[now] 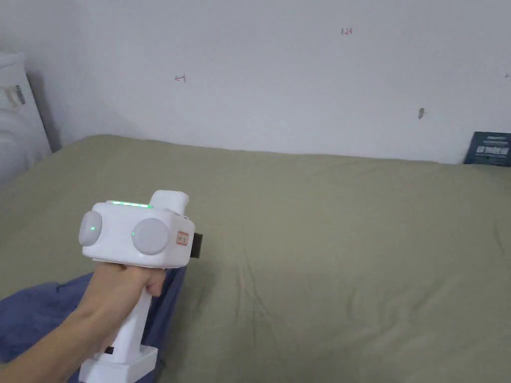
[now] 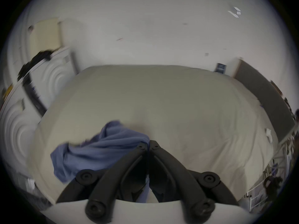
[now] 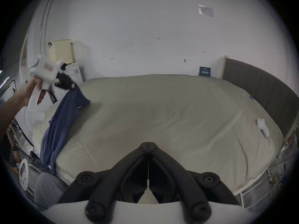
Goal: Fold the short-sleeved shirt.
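Nearest, your right gripper sits pressed together on nothing above the bed. Farther off, your left gripper pinches the blue shirt, lifted at the bed's left edge.

The left gripper is held raised above the near left corner of the bed, gripped at its handle by the left hand, the forearm stretched out toward it. Its jaws are closed on a fold of the shirt. The right gripper is held over the bed's near edge, jaws pressed together with nothing between them.
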The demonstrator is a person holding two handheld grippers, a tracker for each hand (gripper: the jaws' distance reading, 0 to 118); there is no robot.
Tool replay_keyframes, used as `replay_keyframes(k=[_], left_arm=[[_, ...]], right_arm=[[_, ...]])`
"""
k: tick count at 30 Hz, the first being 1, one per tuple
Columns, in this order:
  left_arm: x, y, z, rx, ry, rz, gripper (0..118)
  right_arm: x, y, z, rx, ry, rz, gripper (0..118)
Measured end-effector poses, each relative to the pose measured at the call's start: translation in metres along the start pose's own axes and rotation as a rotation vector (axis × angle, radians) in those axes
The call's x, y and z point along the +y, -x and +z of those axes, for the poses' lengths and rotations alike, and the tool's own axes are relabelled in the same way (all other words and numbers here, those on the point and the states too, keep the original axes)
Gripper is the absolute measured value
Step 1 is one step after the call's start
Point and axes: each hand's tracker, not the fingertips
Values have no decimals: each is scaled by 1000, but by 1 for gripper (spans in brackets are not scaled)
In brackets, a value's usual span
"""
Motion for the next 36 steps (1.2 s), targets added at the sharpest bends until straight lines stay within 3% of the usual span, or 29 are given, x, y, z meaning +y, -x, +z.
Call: replay_keyframes(k=[5,10,13,17,19,20,21,22,23,24,30,34,35,36], left_arm=[[29,-119,-12,-240,-29,-68,0],[16,-195,-33,-403,12,-117,0],[-17,-220,-70,-395,120,-149,0],[-68,-220,-132,-262,312,-127,0],[-86,-211,-143,-243,313,-123,3],[-89,-205,-140,-249,304,-124,13],[-90,-197,-134,-255,283,-99,51],[-90,-190,-125,-296,265,-69,82],[-88,-184,-115,-299,260,-55,101],[-85,-176,-98,-266,232,-55,110],[-78,-107,34,-170,-48,-43,109],[-96,-52,149,-22,-322,-9,105],[-104,-41,174,48,-375,-13,100],[-112,-30,197,96,-427,-14,81]], right_arm=[[-2,-34,11,-76,-2,-72,3],[-3,-53,12,-119,5,-98,3],[-8,-58,9,-128,18,-113,3],[-14,-60,2,-131,51,-115,3],[-14,-59,2,-124,62,-114,3],[-14,-58,3,-121,62,-111,3],[-14,-57,3,-119,60,-104,3],[-13,-55,2,-118,57,-98,3],[-11,-53,1,-121,54,-97,3],[-9,-51,3,-112,50,-101,3],[9,-32,24,-53,-37,-73,3],[24,-17,39,-24,-119,-27,3],[31,-12,43,-25,-156,-17,3],[34,-10,46,-18,-181,-14,3]])
